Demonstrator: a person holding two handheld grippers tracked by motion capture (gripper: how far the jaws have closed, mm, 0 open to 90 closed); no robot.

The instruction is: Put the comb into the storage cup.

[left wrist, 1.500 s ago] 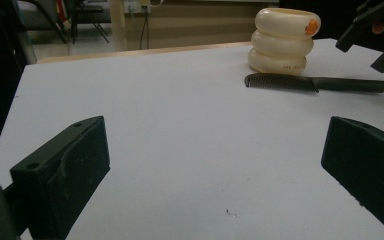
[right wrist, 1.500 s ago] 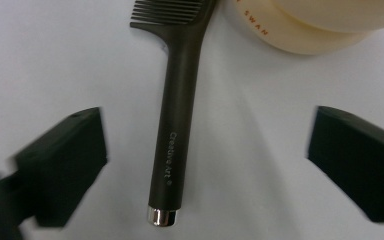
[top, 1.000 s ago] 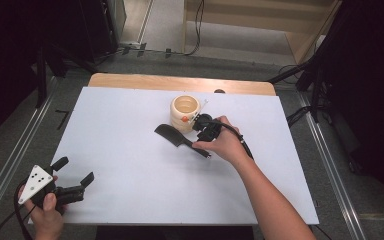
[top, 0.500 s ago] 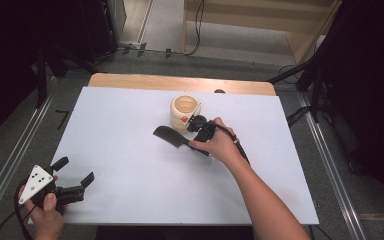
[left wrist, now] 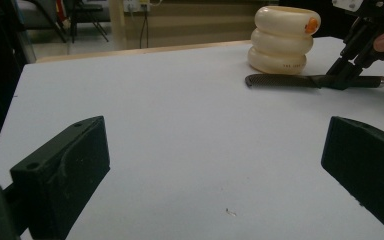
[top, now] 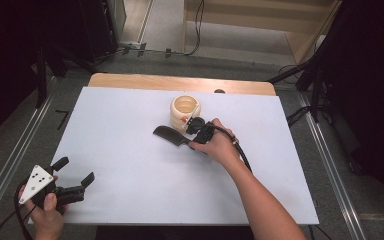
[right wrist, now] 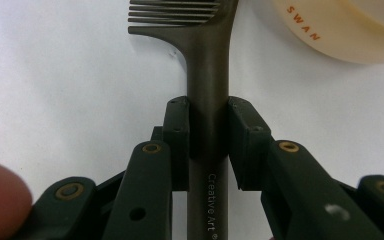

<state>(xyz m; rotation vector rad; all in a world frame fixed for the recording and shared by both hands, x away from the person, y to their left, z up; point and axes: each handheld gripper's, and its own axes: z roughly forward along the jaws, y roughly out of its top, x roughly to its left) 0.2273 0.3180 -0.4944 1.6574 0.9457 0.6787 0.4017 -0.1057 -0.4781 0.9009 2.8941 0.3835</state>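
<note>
A black comb (top: 170,135) lies on the white table, just in front of a cream ribbed cup (top: 185,111). My right gripper (top: 190,143) is shut on the comb's handle (right wrist: 208,145), its jaws pressed against both sides. The comb's teeth (right wrist: 175,11) point away from that gripper, and the cup's wall (right wrist: 340,30) is close on the right. My left gripper (top: 75,172) is held open near the front left corner, nothing between its jaws. From the left gripper view the comb (left wrist: 300,80) and cup (left wrist: 282,40) sit far off at the upper right.
The white table top (top: 130,165) spreads between the two grippers. A wooden strip (top: 180,82) runs along its far edge. Metal rails (top: 10,155) flank the table on both sides, and a cable (top: 242,157) trails from the right gripper.
The right gripper with the comb has shifted slightly left and toward the cup. The left gripper has stayed in place.
</note>
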